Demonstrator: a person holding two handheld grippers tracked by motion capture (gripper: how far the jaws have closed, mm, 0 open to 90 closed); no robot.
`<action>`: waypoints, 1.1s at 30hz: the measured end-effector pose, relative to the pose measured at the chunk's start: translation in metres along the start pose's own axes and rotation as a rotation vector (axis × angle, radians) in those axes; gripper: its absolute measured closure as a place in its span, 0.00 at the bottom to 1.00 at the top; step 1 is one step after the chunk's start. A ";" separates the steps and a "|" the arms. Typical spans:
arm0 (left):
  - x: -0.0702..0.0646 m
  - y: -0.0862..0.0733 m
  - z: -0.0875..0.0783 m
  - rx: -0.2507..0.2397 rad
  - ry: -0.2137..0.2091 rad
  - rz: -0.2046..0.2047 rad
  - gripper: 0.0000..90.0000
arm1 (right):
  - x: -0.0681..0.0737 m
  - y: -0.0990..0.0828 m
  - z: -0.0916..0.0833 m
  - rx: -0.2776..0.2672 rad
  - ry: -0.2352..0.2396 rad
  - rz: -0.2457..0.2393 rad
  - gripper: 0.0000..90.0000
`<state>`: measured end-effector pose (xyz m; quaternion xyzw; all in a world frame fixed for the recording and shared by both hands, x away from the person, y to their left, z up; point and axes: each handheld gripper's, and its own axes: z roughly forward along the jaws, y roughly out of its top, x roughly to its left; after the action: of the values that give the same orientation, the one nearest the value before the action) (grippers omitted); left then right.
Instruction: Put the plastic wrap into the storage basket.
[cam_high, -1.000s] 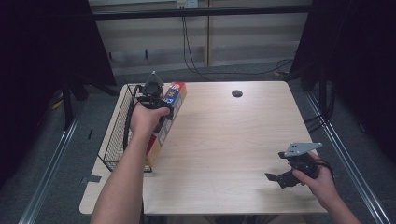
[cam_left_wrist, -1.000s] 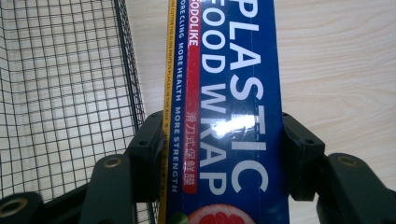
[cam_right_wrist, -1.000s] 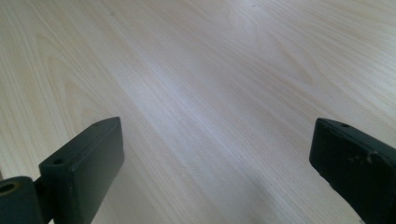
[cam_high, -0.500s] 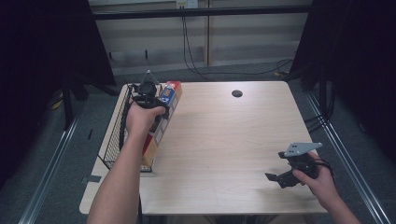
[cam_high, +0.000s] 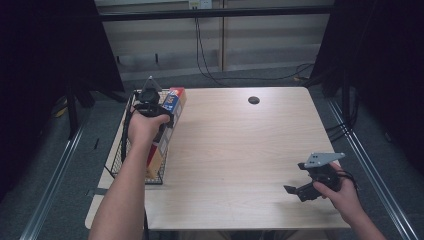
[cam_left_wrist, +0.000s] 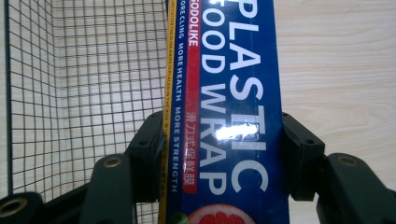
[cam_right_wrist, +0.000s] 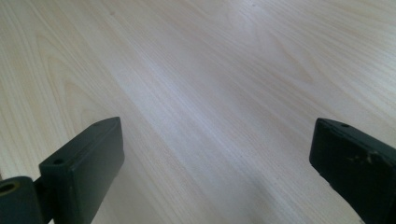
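The left gripper (cam_high: 150, 102) has its fingers (cam_left_wrist: 144, 154) clamped on both long sides of a blue plastic wrap box (cam_left_wrist: 229, 116). The box lies along the right-hand edge of a black wire basket (cam_high: 120, 150), which sits at the left edge of the worktop (cam_high: 240, 150). Well apart from the basket, near the worktop's front right corner, the right gripper (cam_high: 300, 190) hangs just above the bare wood, its fingers (cam_right_wrist: 88, 158) spread wide with nothing between them.
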<state>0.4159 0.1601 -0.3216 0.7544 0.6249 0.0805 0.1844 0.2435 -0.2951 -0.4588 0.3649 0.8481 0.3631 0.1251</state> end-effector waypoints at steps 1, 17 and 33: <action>0.000 0.000 0.000 0.000 0.000 0.000 0.48 | 0.000 0.000 0.000 0.000 0.000 0.000 0.03; 0.014 -0.004 -0.003 -0.013 0.022 -0.044 0.48 | 0.000 0.000 0.000 0.001 -0.004 -0.001 0.03; 0.027 -0.009 -0.002 -0.012 0.046 -0.083 0.48 | 0.000 0.000 -0.001 -0.001 -0.005 -0.002 0.03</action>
<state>0.4130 0.1881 -0.3264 0.7247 0.6590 0.0938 0.1780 0.2430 -0.2953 -0.4578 0.3648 0.8481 0.3624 0.1278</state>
